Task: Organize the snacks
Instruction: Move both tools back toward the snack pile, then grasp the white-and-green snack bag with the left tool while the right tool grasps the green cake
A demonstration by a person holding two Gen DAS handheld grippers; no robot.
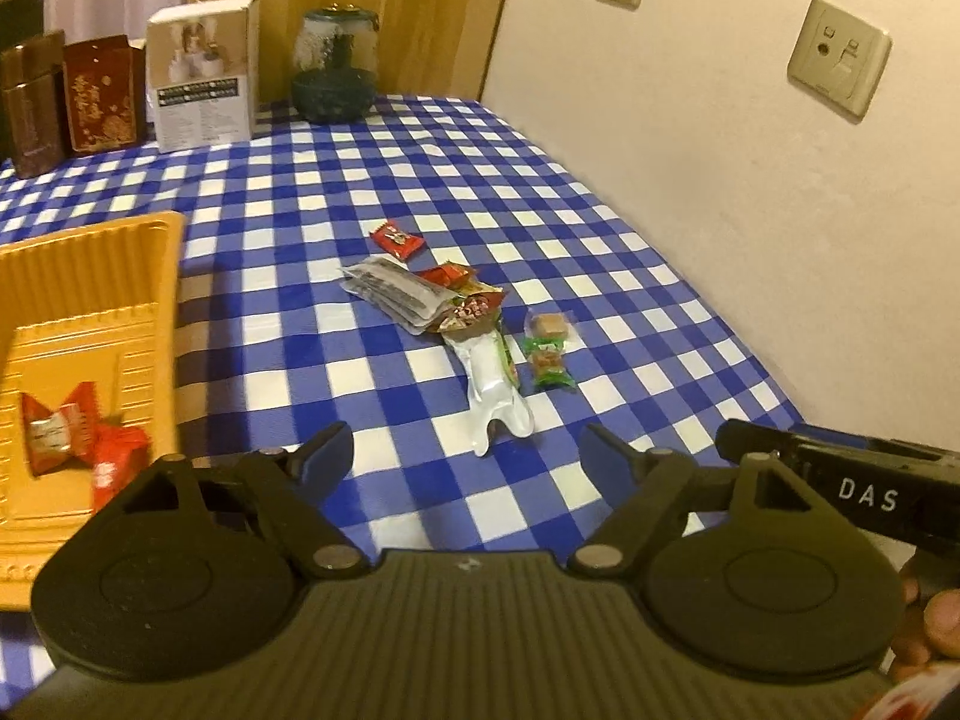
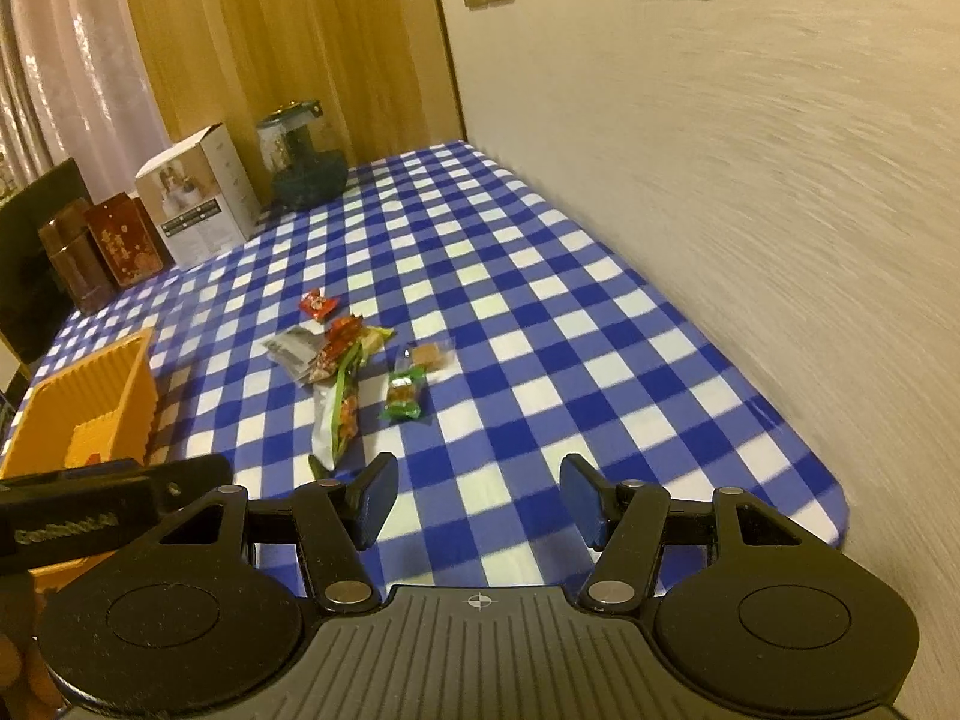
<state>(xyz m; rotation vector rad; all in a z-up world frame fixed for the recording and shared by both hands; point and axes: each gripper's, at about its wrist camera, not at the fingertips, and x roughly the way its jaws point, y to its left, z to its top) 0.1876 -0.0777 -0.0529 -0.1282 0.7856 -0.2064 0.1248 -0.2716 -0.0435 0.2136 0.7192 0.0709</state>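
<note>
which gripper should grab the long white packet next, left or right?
Left, probably. The left gripper has open, empty jaws with the long white packet lying almost centred ahead, and the yellow tray sits on its side. The right gripper, also open, sees the packet off-centre.

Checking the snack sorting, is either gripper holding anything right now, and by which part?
Nothing is held. The left gripper and right gripper both stand open over the checkered cloth, short of the snacks.

Warm, dim indoor light is tinting both views yellowish. Fisheye distortion is bending the edges, dark corners are vignetting, and motion blur is streaking the wall (image 2: 750,192) at the right wrist view's right.
</note>
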